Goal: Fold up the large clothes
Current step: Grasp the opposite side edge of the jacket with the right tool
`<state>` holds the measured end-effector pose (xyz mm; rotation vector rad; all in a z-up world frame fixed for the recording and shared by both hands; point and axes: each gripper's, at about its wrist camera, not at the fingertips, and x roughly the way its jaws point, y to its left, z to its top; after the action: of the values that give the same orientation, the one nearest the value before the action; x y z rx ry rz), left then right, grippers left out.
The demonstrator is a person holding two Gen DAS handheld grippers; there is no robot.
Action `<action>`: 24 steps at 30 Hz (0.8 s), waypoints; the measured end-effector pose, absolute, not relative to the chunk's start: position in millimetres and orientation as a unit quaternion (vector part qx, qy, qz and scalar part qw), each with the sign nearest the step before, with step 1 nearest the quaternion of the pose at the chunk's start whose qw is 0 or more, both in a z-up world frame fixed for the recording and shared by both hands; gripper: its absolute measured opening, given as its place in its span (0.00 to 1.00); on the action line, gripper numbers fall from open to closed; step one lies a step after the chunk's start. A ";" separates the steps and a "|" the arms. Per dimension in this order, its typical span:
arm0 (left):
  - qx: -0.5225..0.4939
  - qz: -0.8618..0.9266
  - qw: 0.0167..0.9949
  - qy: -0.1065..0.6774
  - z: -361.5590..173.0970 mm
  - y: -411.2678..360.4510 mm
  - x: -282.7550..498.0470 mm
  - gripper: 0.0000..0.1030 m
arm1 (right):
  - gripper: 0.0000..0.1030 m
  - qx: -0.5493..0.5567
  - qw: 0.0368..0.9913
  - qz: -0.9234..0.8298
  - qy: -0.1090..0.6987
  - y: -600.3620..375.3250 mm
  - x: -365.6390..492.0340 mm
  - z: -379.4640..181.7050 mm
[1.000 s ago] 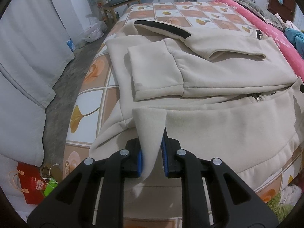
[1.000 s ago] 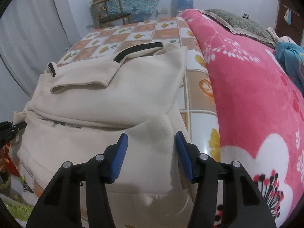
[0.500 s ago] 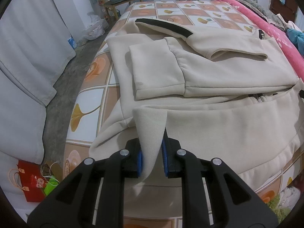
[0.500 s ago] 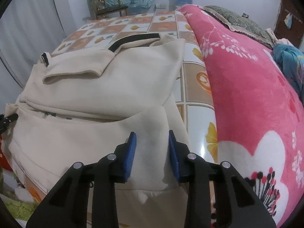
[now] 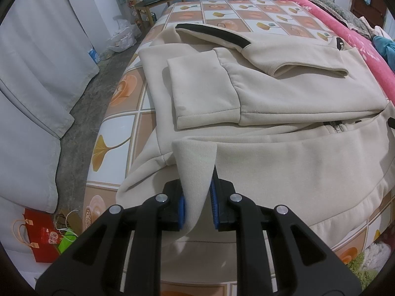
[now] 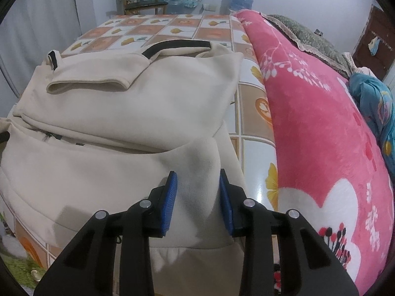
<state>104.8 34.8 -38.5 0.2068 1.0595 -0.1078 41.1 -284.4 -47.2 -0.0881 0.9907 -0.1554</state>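
The cream jacket (image 5: 284, 93) lies spread on the bed's tiled-pattern sheet (image 5: 118, 133), sleeves folded across its chest, with a pink blanket (image 6: 316, 128) beside it. The left gripper (image 5: 196, 206) is nearly closed — its blue pads pinch a corner of the jacket's hem, which stands up as a pointed flap between the fingers. The right gripper (image 6: 198, 198) sits at the opposite hem corner; its jaws have just been closing and now stand narrowly apart, a bunched fold of the jacket filling the gap and touching both blue pads (image 6: 170, 197) — the cloth is gripped there too.
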 end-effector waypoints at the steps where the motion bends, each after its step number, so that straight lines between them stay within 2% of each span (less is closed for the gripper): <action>1: 0.098 -0.051 0.856 0.504 -38.5 34.9 104.9 0.16 | 0.32 -0.044 0.876 -0.075 0.475 -284.0 41.1 -47.4; 24: 0.101 -0.048 0.856 0.504 -39.3 33.7 104.8 0.16 | 0.31 -0.063 0.875 -0.084 0.473 -279.8 40.9 -48.8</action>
<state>104.8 33.7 -39.3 0.2122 1.0598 -0.1016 40.9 -279.8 -48.8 -0.1323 0.9873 -0.1758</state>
